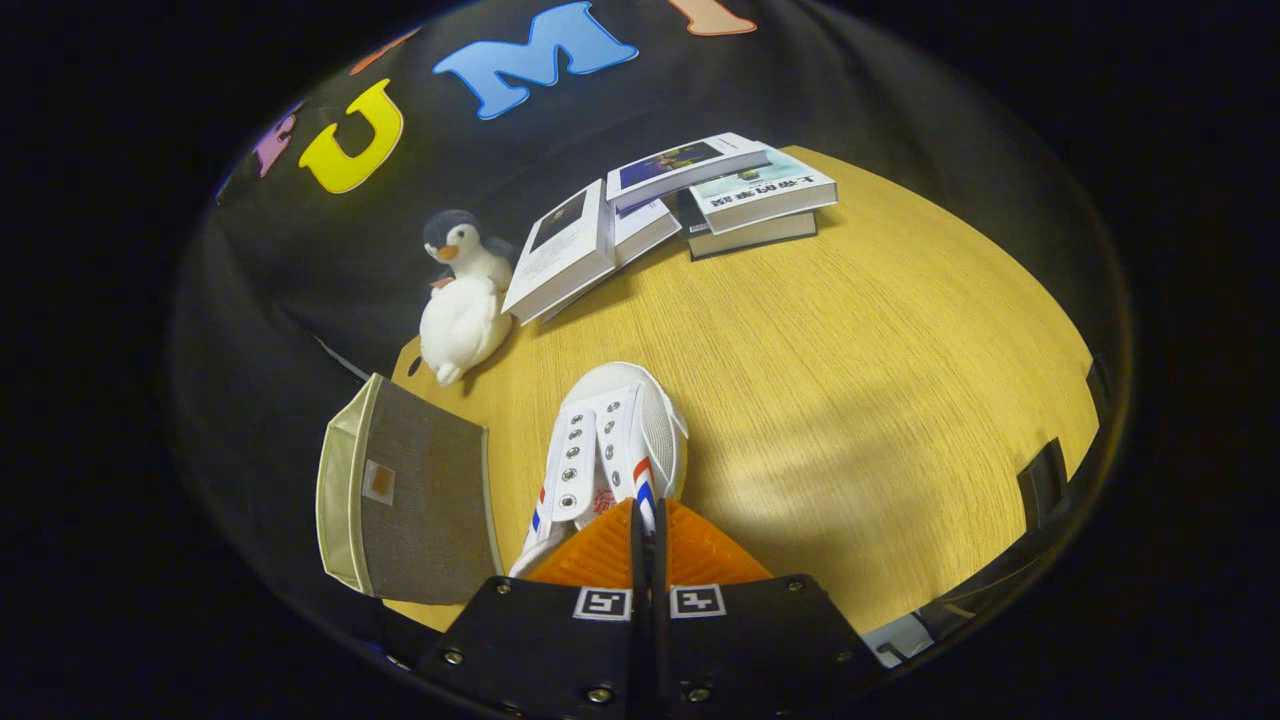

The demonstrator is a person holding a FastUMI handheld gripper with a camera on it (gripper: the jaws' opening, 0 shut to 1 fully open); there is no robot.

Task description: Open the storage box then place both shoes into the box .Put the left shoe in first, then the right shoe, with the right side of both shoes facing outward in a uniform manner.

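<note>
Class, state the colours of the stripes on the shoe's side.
Red and blue stripes on the white shoe, seen in the gripper view.

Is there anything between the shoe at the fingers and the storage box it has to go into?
Nothing visible. The gripper is closed to a thin slit at the white shoe's heel end; what it pinches is unclear. The storage box sits right beside the shoe, bare table between. The penguin and books lie beyond.
</note>
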